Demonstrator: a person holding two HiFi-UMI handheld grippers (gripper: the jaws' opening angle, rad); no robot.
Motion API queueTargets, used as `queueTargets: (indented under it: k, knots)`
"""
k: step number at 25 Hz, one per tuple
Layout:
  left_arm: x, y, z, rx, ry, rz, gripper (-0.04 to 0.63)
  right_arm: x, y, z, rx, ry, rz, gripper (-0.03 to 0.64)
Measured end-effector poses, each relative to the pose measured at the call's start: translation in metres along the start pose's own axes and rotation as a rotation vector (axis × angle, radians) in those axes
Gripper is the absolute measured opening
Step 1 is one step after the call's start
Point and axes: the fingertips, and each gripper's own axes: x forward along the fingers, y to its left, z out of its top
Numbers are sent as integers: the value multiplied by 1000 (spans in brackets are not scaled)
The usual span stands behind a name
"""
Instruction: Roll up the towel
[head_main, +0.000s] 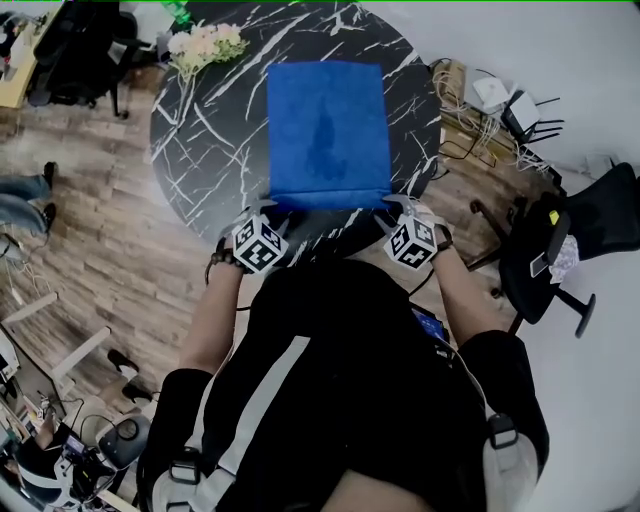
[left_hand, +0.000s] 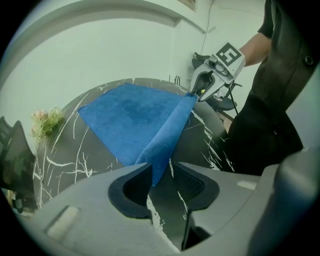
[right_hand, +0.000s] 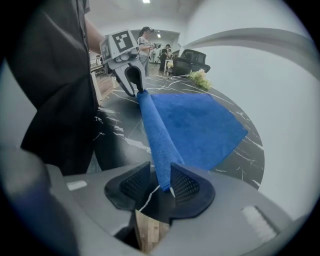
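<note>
looking down at a blue towel (head_main: 328, 130) spread on the round dark desk (head_main: 205, 130), with its long way running from near to far. found at the near short edge: both claws, one at each corner. clamped tight on the near right corner with the right claw (right_hand: 160, 181), squeezing a small fold of cloth. not so with the left claw (left_hand: 162, 172): standing apart, with the near left corner poking in between and touching just one side. lifted a bit off the desk along that near edge, flat everywhere else. seems to be only the start, with no roll made yet. to roll, probably need to turn the near edge over and push it away toward the far end, straight along the long way. neither claw nearer, both right at the edge. better to pinch the left corner first, or could end up crooked.
</note>
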Motion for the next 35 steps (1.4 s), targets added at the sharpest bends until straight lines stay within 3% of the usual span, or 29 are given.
queueTargets:
  k: [9, 21, 35]
  knots:
    - [13, 8, -3, 15, 62, 2, 137, 15, -5, -6, -7, 44, 34, 133]
    - [13, 14, -6, 5, 63, 38, 40, 15, -7, -8, -10, 72, 0, 38]
    - [-1, -28, -31, 19, 85, -50, 37, -2, 44, -21, -5, 89, 99, 36]
